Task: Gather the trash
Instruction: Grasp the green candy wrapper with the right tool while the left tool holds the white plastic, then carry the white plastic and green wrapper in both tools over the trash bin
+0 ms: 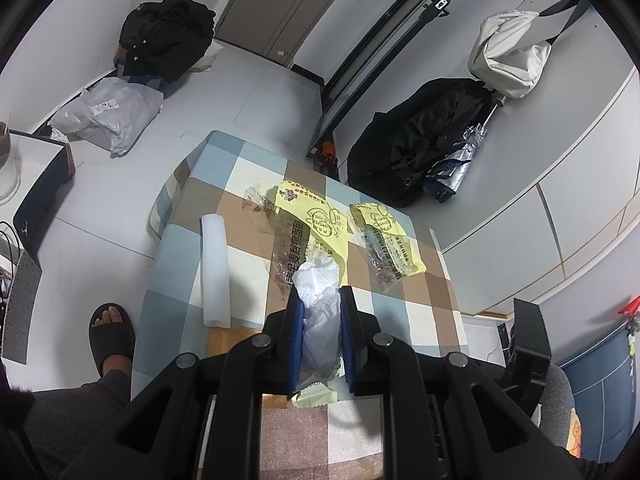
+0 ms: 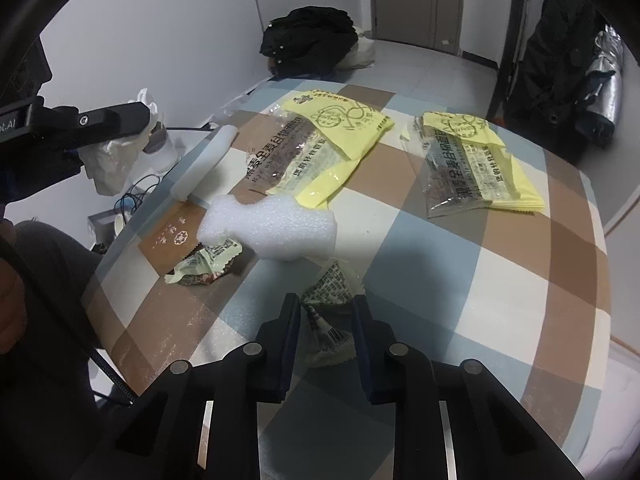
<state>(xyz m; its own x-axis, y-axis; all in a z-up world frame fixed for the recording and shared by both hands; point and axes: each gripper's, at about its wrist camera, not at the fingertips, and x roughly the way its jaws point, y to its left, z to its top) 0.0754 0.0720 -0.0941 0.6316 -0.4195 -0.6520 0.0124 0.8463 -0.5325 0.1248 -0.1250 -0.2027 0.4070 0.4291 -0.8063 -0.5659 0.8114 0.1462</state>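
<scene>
My left gripper (image 1: 320, 296) is shut on a crumpled white tissue (image 1: 316, 280) and holds it above the checkered bed (image 1: 424, 312). It also shows at the left of the right wrist view (image 2: 116, 136), tissue (image 2: 114, 164) in its fingers. My right gripper (image 2: 327, 304) is low over the bed, its jaws around a small crumpled snack wrapper (image 2: 334, 316) without pinching it. Two yellow bread bags (image 2: 316, 144) (image 2: 476, 164) lie flat further back. A white foam piece (image 2: 272, 228), a second small wrapper (image 2: 208, 264) and a white foam stick (image 2: 204, 164) lie at the left.
A brown flat packet (image 2: 172, 236) lies under the foam piece. A black jacket (image 2: 308, 40) sits on the floor by the door, black bags (image 1: 420, 140) against the wall. My leg and slippered foot (image 1: 112, 332) stand left of the bed.
</scene>
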